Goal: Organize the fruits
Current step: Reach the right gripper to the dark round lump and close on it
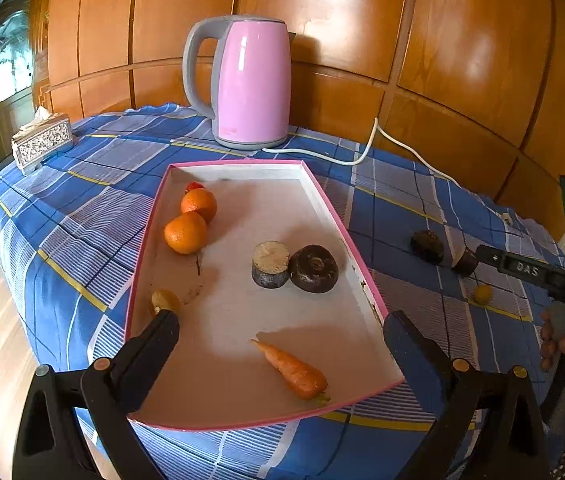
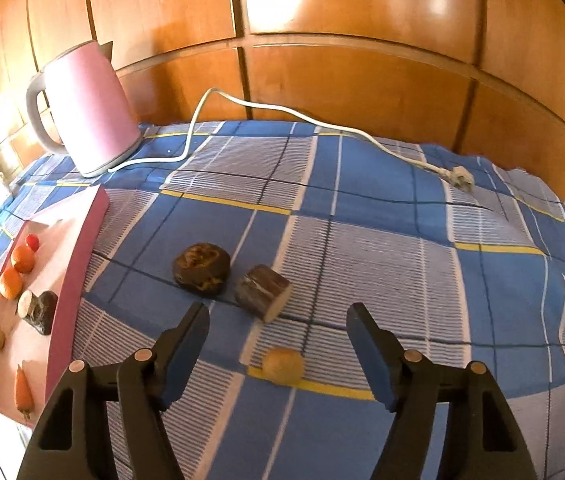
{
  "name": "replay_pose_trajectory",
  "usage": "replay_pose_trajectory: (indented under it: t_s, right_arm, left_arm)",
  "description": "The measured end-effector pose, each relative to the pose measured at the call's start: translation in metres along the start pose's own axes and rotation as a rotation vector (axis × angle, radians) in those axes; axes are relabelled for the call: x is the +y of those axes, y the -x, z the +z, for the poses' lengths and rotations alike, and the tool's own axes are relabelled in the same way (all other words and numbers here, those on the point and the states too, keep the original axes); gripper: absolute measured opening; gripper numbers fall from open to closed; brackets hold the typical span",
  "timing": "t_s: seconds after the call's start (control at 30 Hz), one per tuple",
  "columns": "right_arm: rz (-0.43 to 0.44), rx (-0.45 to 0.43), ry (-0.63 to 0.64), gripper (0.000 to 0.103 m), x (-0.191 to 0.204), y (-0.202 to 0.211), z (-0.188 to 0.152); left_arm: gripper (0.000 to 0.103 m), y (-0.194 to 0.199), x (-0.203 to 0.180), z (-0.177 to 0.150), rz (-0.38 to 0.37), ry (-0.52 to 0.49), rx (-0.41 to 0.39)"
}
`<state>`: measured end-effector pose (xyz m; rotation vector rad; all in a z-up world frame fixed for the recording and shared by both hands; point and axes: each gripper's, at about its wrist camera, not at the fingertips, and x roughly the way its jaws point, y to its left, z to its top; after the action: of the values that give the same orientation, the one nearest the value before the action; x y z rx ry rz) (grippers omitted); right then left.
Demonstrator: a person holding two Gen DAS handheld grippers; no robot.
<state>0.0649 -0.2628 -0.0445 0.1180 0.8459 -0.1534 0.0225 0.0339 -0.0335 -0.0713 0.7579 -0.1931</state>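
A pink-rimmed white tray [image 1: 238, 164] holds two oranges [image 1: 185, 232], a small red fruit [image 1: 194, 186], two dark cut root pieces [image 1: 313, 268], a carrot [image 1: 294, 372] and a yellowish piece [image 1: 164, 300]. My left gripper [image 1: 282, 328] stands open over the tray's near end, holding nothing. On the checked cloth to the tray's right lie a dark lump [image 2: 201, 266], a cut dark piece [image 2: 262, 292] and a small yellow fruit [image 2: 282, 365]. My right gripper [image 2: 278, 316] is open above them; the yellow fruit lies between its fingers, untouched.
A pink kettle [image 1: 250, 80] stands behind the tray, its white cord [image 2: 282, 112] and plug [image 2: 460, 178] trailing over the cloth. A tissue box [image 1: 42, 140] sits far left. Wooden panels back the table. A hand [image 1: 562, 344] shows at the right edge.
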Motion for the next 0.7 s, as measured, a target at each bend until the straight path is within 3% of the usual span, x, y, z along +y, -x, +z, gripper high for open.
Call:
replay_pose_trajectory:
  t_s: [0.4, 0.7]
  right_arm:
    - [0.066, 0.031, 0.157, 0.072, 0.052, -0.025, 0.024]
    - [0.033, 0.102, 0.267, 0.072, 0.068, -0.06, 0.034]
  left_arm:
    - [0.103, 0.001, 0.005, 0.0, 0.0, 0.007, -0.004]
    - [0.103, -0.006, -0.003, -0.002, -0.032, -0.026, 0.029]
